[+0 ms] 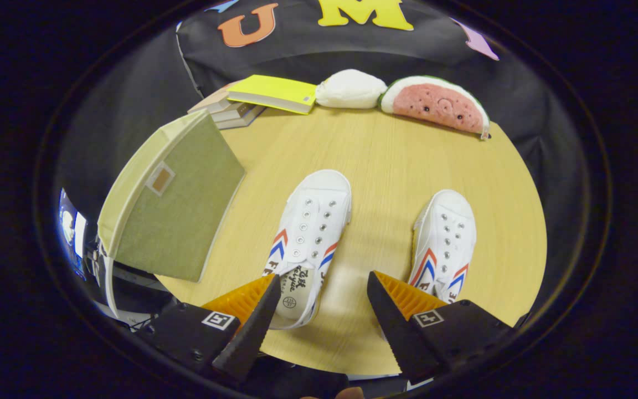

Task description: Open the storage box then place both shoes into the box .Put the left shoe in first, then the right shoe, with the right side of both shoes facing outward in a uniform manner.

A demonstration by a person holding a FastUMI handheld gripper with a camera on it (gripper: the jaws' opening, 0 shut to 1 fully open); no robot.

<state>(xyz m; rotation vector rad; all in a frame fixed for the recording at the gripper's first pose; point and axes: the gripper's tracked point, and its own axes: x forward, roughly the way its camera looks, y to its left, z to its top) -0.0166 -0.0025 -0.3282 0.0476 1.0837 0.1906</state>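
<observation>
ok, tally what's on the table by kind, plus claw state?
Shoes: 2, the left shoe and the right shoe
Storage box: 1, lid closed
Books: 3, stacked
Plush toys: 2, the white plush and the watermelon plush
Total: 8
Claw: open, holding nothing

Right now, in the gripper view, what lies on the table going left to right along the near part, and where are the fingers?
Storage box, closed → left shoe → right shoe. The gripper is open, holding nothing, its fingers hovering over the shoes' heels.
</observation>
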